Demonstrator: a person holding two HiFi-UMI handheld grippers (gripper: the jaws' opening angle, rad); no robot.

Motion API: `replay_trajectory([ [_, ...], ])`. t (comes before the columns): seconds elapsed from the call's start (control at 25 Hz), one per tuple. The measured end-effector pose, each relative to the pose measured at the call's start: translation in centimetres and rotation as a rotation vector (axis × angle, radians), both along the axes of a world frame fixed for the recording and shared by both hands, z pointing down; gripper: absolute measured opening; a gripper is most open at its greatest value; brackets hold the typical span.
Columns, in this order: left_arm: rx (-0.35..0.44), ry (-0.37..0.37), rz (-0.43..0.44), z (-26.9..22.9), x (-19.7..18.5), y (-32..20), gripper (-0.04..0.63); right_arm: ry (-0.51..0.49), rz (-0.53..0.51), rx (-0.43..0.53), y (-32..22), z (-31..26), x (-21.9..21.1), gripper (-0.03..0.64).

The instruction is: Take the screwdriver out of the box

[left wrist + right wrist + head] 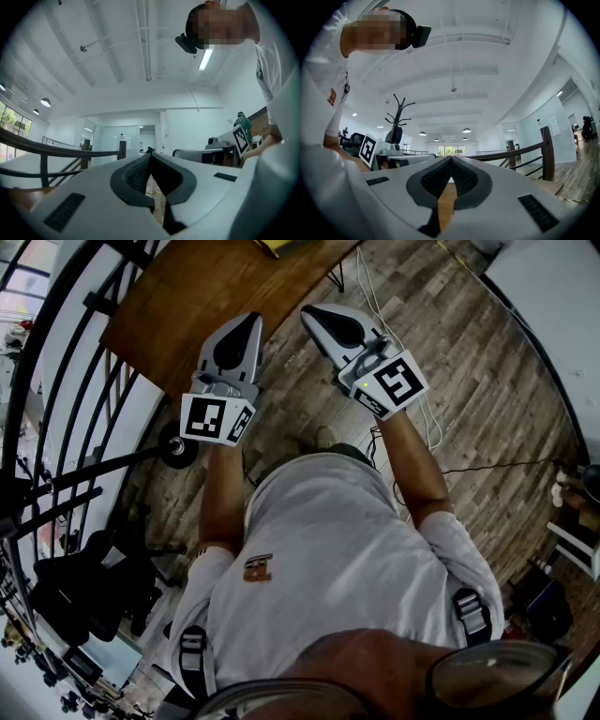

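Observation:
No box and no screwdriver shows in any view. I hold both grippers up in front of my chest, side by side, pointing away from me over the near edge of a brown wooden table. My left gripper is shut, its dark ribbed pads meeting at the tip with nothing between them. The right gripper is shut too, pads touching at the tip and empty. Each gripper view looks out level across the room, with the left gripper and the right gripper in the foreground.
A dark metal railing curves along the left. Cables trail over the plank floor beside a white table. A yellow item lies at the wooden table's far edge. A black chair stands lower left.

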State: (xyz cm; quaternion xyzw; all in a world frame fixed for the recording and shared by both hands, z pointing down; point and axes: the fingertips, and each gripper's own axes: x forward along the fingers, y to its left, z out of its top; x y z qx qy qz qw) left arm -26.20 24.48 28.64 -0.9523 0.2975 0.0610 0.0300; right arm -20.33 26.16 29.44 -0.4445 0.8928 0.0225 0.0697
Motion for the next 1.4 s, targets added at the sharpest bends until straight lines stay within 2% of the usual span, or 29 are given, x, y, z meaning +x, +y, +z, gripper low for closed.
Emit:
replay_trajectory([
  [0.32,-0.014,0.007,-0.016,0.5,0.7,-1.0,0.018,0.003,-0.021,0.006,-0.4,0.0,0.7,0.032],
  [0.84,-0.015,-0.011,-0.069,1.1,5.8,-2.9,0.018,0.025,-0.027,0.014,-1.2,0.5,8.1,0.032],
  [1.16,-0.038,-0.017,-0.094,1.7,8.6,-5.3,0.018,0.039,-0.034,0.001,-3.6,0.8,11.2,0.032],
  [1.4,-0.040,-0.017,-0.094,2.5,8.8,-8.0,0.018,0.055,-0.031,-0.017,-6.2,2.0,11.4,0.032],
])
